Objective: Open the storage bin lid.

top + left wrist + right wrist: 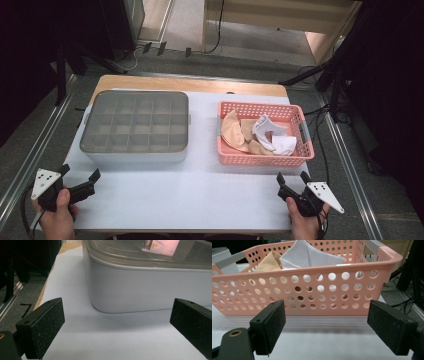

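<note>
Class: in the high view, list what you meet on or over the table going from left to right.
left gripper → grey lidded box → pink basket → right gripper

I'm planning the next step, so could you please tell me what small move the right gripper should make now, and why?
Probably forward and up over the near wall of the pink basket. The right gripper stands open and empty just in front of that wall, while the white sock and beige socks lie inside, out of reach from here.
</note>
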A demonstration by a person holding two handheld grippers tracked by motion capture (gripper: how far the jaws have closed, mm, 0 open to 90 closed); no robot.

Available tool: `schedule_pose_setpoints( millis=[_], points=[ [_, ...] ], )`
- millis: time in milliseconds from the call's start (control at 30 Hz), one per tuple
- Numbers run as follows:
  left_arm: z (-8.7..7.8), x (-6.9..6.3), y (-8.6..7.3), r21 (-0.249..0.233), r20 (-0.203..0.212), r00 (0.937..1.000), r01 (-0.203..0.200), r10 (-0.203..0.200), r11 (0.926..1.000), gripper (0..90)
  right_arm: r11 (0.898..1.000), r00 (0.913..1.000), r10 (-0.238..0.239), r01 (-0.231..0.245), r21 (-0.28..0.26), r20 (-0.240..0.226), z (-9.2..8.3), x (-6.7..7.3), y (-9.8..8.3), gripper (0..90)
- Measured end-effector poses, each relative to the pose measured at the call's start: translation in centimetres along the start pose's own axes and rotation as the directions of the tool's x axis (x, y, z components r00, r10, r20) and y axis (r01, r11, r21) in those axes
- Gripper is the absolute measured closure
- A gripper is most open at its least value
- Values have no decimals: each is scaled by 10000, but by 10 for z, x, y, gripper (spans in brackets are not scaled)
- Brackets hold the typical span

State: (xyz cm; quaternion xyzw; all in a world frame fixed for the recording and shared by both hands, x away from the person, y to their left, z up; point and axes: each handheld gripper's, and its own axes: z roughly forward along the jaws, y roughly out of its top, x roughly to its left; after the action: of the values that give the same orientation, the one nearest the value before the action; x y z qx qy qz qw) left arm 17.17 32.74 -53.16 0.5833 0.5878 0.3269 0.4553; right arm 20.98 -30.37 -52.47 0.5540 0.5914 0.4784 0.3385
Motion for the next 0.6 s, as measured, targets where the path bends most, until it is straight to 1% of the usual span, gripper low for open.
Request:
schedule_pose_setpoints(
  millis=[233, 333, 467, 500, 567, 600],
  points=[
    [-1, 0, 0, 16, 9, 10000, -31, 31, 10000, 0, 9999, 10000, -69, 69, -107, 9, -2, 1, 0, 151],
    [0, 1, 0, -53, 79, 9999, 70, -69, 10000, 0, 9998, 10000, -3, 3, -177, -43, -4, 1, 0, 151],
    [-1, 1, 0, -165, 82, 9999, 115, -113, 9998, 0, 9999, 9999, 133, -134, -45, -57, -6, 3, 1, 151],
    [-2, 2, -1, -188, 123, 9999, 91, -89, 9998, 0, 9999, 9999, 158, -158, -22, -60, -6, 3, 1, 151],
    [-3, 1, 0, -254, 76, 9999, 144, -142, 9996, 0, 9996, 9996, 268, -269, -73, -88, -9, 6, 2, 153],
    [-3, 2, 0, -177, 173, 9997, 160, -157, 9997, 0, 9995, 9994, 310, -311, -97, -127, -11, 9, 3, 154]
  ],
)
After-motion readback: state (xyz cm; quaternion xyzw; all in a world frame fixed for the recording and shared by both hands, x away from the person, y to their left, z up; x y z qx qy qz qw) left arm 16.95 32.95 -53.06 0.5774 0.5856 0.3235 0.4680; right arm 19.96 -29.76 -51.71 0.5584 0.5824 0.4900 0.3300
